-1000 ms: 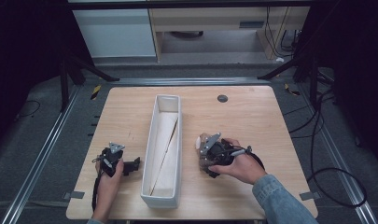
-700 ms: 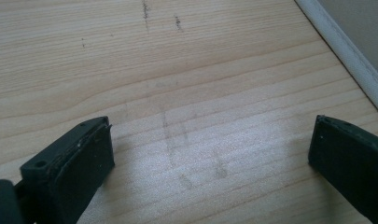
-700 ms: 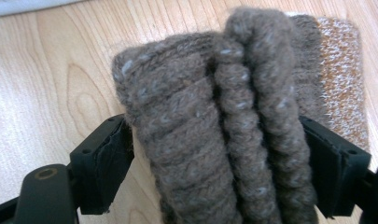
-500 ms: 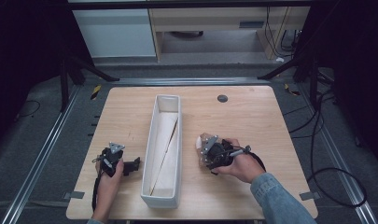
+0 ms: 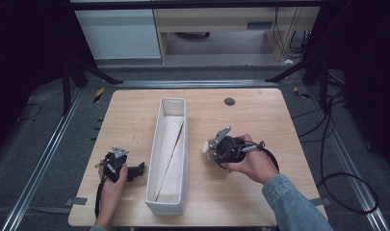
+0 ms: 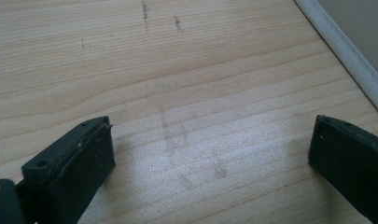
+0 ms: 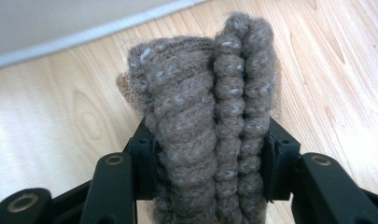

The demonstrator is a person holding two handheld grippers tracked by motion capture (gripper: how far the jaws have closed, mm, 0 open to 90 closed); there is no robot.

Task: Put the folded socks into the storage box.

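From the high view, I take the long white bin [image 5: 169,159] in the middle of the table [image 5: 260,110] as my landmark. My right gripper [image 5: 213,153] sits just to the right of the bin, near its midpoint, and a pale, soft bundle shows at its tip on the side facing the bin wall. My left gripper [image 5: 135,169] rests on the other side of the bin, low against the table, its tip pointing toward the bin's near half.

In the left gripper view, my two black fingers [image 6: 70,165] stand wide apart with nothing but bare wood grain between them. The white rim of the bin [image 6: 345,51] runs across the upper right corner.

In the right gripper view, my fingers [image 7: 142,154] have just been closing and now press on both sides of a rolled knit piece [image 7: 210,107]. It is grey-brown wool flecked with lighter strands, thick and fuzzy, folded into several ribbed layers that stand upright between the pads and rise well above them. A tan edge peeks out at its left. The bin's white wall [image 7: 84,28] lies beyond it.
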